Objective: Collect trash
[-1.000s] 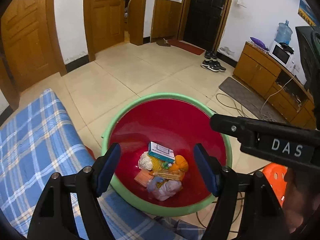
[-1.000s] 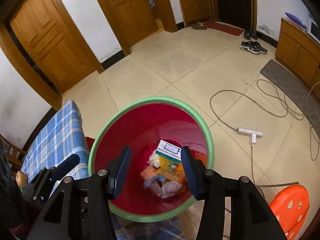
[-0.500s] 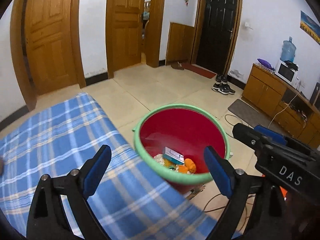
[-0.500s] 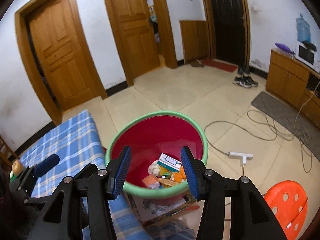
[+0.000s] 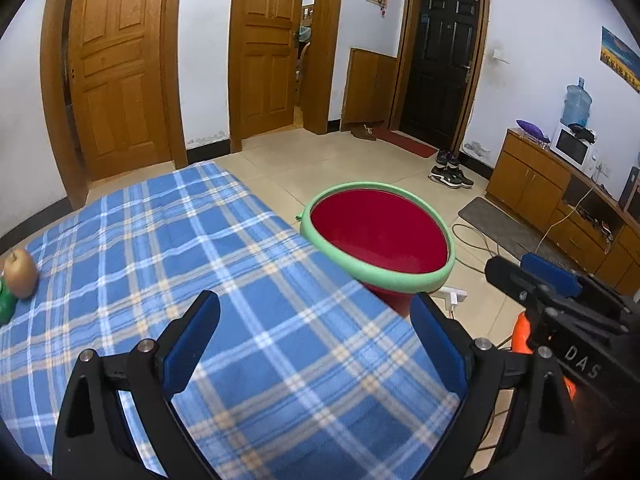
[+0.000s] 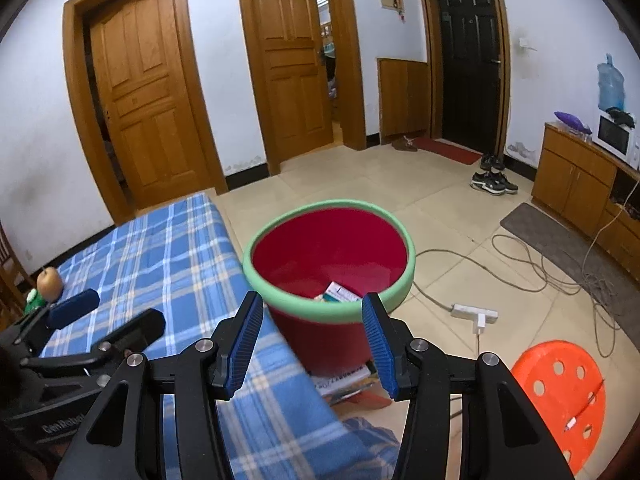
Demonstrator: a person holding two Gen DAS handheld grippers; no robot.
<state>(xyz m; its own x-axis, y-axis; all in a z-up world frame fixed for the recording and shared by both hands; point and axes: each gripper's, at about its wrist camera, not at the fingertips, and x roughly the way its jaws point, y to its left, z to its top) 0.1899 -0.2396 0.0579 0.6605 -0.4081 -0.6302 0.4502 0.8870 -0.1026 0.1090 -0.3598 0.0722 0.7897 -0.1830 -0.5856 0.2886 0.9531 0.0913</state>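
Both our grippers hang over the blue checked cloth, the left gripper and right gripper spread wide and empty. The red bin stands just past the cloth's right edge, a carton inside. Far left sits a pear, nearer our left gripper. Beyond lie tiled floor and wooden doors.

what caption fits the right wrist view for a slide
Open right hand-held gripper above plaid table, facing red bin
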